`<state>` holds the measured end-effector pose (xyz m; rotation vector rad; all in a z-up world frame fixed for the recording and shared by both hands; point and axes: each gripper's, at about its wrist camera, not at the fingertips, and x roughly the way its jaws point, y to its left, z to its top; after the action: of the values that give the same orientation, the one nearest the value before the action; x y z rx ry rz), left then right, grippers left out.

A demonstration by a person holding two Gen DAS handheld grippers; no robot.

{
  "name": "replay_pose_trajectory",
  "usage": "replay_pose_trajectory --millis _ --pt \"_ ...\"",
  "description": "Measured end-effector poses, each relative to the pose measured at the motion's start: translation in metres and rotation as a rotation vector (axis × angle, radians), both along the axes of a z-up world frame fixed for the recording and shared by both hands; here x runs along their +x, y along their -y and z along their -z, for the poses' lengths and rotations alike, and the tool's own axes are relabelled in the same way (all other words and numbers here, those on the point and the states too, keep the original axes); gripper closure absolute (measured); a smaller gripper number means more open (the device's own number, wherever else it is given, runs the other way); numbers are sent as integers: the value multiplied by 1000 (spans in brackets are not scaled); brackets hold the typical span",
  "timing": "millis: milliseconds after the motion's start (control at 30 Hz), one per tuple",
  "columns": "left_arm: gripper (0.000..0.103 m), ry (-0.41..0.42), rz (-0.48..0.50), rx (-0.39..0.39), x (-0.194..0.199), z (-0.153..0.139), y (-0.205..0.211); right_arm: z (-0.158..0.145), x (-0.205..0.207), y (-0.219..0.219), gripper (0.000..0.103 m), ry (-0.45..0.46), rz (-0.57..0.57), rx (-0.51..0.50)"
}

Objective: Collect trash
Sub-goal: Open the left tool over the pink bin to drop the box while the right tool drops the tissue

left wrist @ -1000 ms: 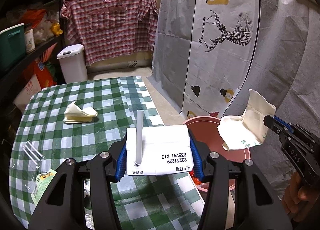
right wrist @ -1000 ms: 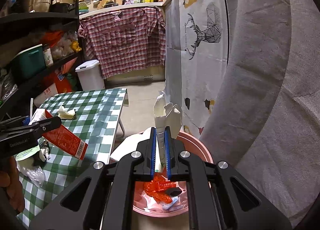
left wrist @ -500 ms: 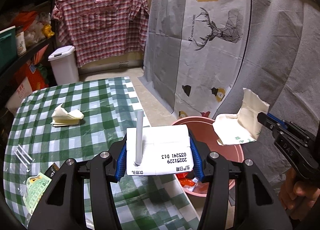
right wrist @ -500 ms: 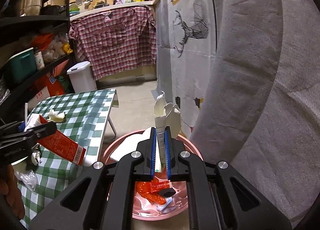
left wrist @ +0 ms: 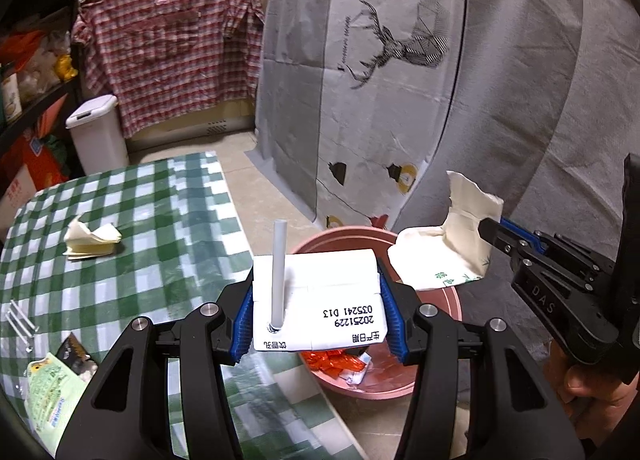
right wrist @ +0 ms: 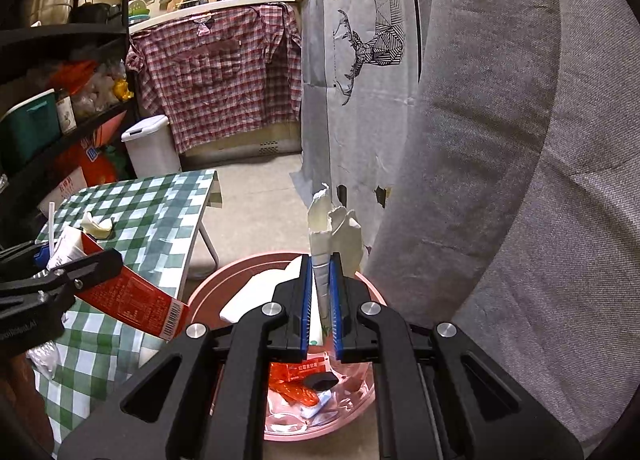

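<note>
Left hand-held gripper [left wrist: 318, 314] clamps the light, crushable carton [left wrist: 320, 300] by its sides; right hand-held gripper [right wrist: 322, 310] pinches a limp napkin [right wrist: 334, 236] over the basin [right wrist: 208, 292].

Open basin [left wrist: 448, 302] beside table edge [left wrist: 240, 228]

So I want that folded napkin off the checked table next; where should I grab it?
Take the folded napkin by its raised, curled-up end at the left, coming down from above with the fingers either side of that flap. The rest lies flat on the tablecloth, leaving little edge to pinch.
</note>
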<state>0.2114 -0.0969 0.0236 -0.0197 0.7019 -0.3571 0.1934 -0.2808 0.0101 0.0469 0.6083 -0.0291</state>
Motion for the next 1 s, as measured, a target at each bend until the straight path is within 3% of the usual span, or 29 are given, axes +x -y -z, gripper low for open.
replay_pose_trajectory --millis 333,467,1000 --pt "48 -51 48 21 5 11 22 8 5 4 90 -35 -11 -3" --pt "44 -49 33 11 3 9 18 11 6 3 77 -46 -8 -13" --pt "46 23 -22 10 -20 -15 -26 -1 -8 -14 76 -4 -51 15"
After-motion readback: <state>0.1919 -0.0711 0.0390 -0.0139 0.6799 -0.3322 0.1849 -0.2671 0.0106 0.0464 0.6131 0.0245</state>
